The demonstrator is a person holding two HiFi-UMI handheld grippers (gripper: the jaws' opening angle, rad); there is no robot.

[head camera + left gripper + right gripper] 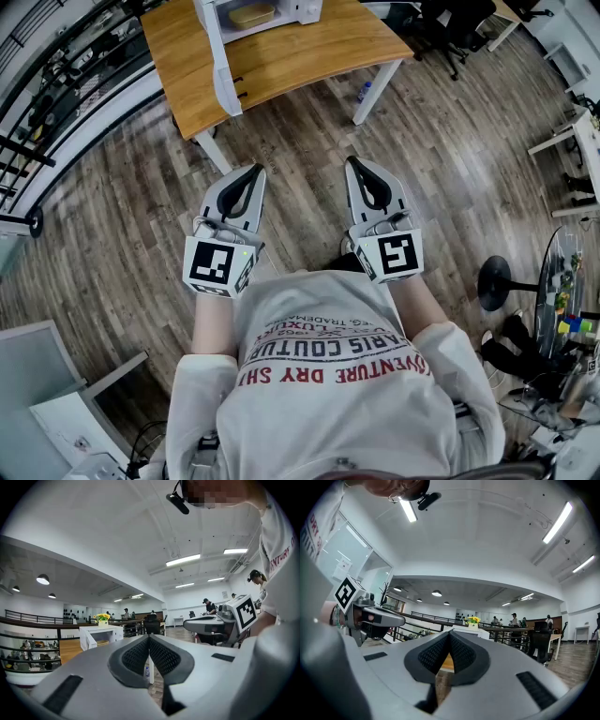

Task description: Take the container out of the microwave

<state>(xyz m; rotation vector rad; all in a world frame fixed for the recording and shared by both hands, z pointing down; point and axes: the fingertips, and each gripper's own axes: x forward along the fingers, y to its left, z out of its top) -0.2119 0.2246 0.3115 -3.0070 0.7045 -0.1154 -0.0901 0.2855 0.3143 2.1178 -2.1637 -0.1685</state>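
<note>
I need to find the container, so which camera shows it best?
The head view: the container lies plainly inside the open microwave. The left gripper view shows a tan sliver; the right gripper view hides it.

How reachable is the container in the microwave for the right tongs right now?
Probably not yet: the right tongs are shut, well short of the table. The microwave door stands open, so nothing blocks the container after stepping closer.

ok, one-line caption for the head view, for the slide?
Left gripper and right gripper, shut and empty, held short of the table; microwave door open, container inside.
</note>
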